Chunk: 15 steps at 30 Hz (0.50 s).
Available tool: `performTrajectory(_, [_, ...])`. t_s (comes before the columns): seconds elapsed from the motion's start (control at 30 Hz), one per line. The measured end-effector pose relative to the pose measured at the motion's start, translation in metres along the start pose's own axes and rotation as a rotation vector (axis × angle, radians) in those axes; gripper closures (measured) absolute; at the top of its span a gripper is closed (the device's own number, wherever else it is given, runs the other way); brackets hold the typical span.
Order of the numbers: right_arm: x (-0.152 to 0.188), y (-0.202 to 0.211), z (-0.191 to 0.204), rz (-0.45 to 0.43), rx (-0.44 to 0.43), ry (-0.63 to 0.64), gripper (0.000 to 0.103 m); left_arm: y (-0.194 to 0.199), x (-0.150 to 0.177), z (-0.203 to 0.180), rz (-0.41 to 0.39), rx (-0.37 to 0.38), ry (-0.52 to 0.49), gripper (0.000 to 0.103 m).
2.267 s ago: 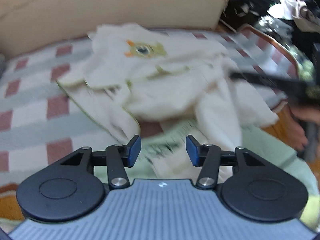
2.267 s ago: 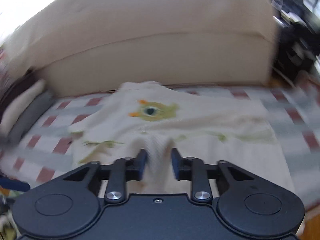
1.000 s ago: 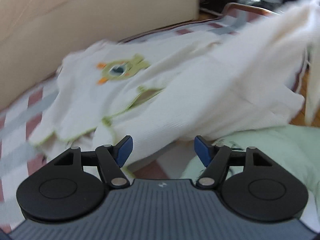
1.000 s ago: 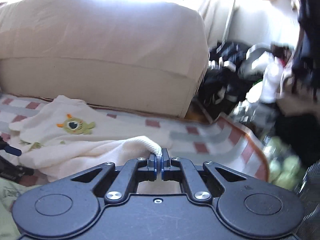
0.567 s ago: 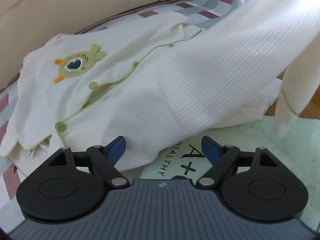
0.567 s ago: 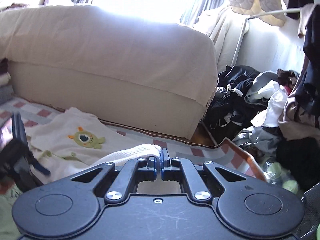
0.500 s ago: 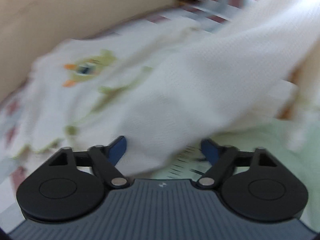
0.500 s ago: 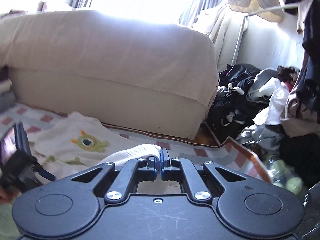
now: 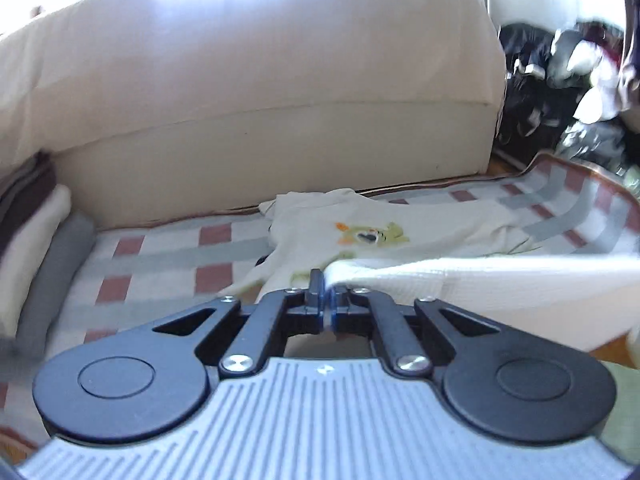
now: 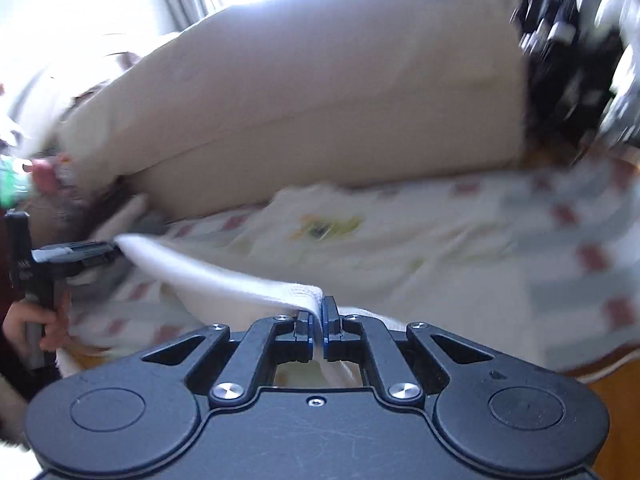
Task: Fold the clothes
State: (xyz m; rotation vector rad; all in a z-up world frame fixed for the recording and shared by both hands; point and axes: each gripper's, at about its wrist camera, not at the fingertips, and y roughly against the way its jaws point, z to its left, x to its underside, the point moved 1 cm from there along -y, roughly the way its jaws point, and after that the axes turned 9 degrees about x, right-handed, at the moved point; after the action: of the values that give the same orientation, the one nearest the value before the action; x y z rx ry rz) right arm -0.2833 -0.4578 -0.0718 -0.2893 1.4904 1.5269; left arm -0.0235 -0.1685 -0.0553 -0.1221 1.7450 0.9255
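A white knitted garment (image 9: 460,280) is held stretched between the two grippers, above a checked blanket (image 9: 168,256) that is spread in front of a beige sofa (image 9: 260,100). The left gripper (image 9: 323,300) is seen clamped on one end of the garment, with the cloth pinched between its blue pads and running off to the right of that view. The right gripper (image 10: 318,320) is clamped on the other end, and from it the fabric is drawn as a taut band up and to the left, where the left gripper (image 10: 108,250) is seen gripping it, carried by a hand (image 10: 36,320) on its handle.

The long axis of the held edge is thus laid from one gripper to the other, roughly along the front of the sofa. Beneath and beyond it a second pale garment with a green monster patch (image 9: 372,236) is spread flat on the blanket, slightly nearer the right gripper's side.

It is judged that the coming move depends on this stretched edge being kept level and taut, so that the garment can be lowered flat onto the blanket for folding. Neither hand appears clearly nearer to the landing spot.
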Motion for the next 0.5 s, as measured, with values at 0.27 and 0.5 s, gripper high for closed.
performTrajectory(0.27, [0.074, -0.081, -0.013, 0.447, -0.027, 0.052, 0.093, -0.024, 0.078, 0.031, 0.374, -0.041, 0.116, 0.103])
performTrajectory(0.5, [0.067, -0.050, -0.003, 0.429, -0.172, 0.011, 0.056, -0.031, 0.075, 0.030, 0.403, 0.026, 0.193, 0.091])
